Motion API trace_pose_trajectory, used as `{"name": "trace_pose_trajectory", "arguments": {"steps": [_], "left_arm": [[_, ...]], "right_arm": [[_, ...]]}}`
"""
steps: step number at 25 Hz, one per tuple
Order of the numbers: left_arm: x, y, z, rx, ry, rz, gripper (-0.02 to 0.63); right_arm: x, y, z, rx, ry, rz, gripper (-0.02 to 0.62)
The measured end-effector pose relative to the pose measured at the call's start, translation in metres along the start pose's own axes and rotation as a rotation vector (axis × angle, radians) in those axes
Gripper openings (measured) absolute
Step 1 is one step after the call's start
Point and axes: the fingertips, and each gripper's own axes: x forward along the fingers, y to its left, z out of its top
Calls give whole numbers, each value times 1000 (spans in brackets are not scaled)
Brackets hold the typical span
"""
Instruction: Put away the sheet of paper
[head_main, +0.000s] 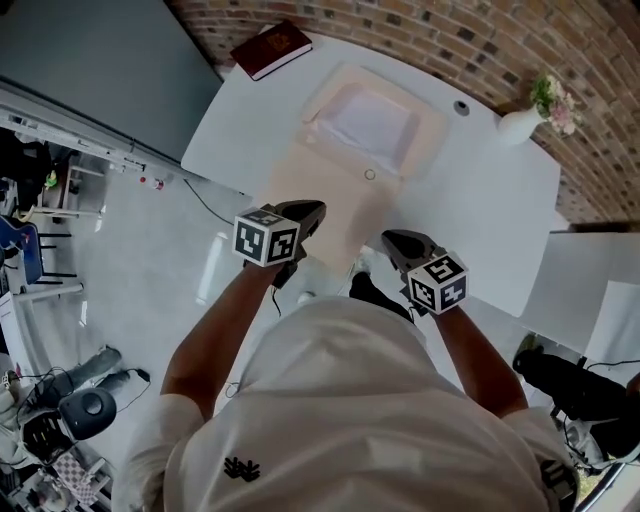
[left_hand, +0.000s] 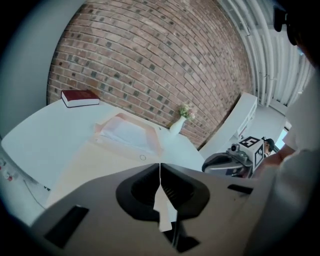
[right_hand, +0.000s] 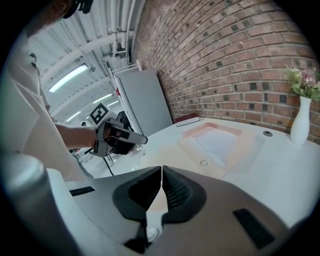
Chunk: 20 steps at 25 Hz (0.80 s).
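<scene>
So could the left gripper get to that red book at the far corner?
Probably yes: only open table lies between the left gripper and the red book, though it looks a long stretch.

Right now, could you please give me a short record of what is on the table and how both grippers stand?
table: white, by a brick wall
folder: beige, lying open mid-table
sheet of paper: white, on the folder's far half
book: dark red, far left corner
vase: white, with flowers, far right
left gripper: jaws together, nothing between them, near the table's near edge
right gripper: jaws together, nothing between them, beside the left
</scene>
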Motion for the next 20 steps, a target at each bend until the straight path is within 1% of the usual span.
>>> {"name": "trace_pose_trajectory", "arguments": {"steps": [3, 9, 13, 20], "left_arm": [[-24, -15, -22, 47, 10, -44, 26], [-72, -36, -59, 117, 33, -93, 25], [-101, -42, -84, 176, 58, -90, 25], [-145, -44, -117, 205, 41, -80, 25]], "right_arm": [[-3, 20, -7, -14, -3, -15, 32], [-5, 61, -13, -10, -16, -28, 29], [-4, 96, -22, -18, -2, -29, 29], [1, 150, -45, -52, 32, -43, 28]]}}
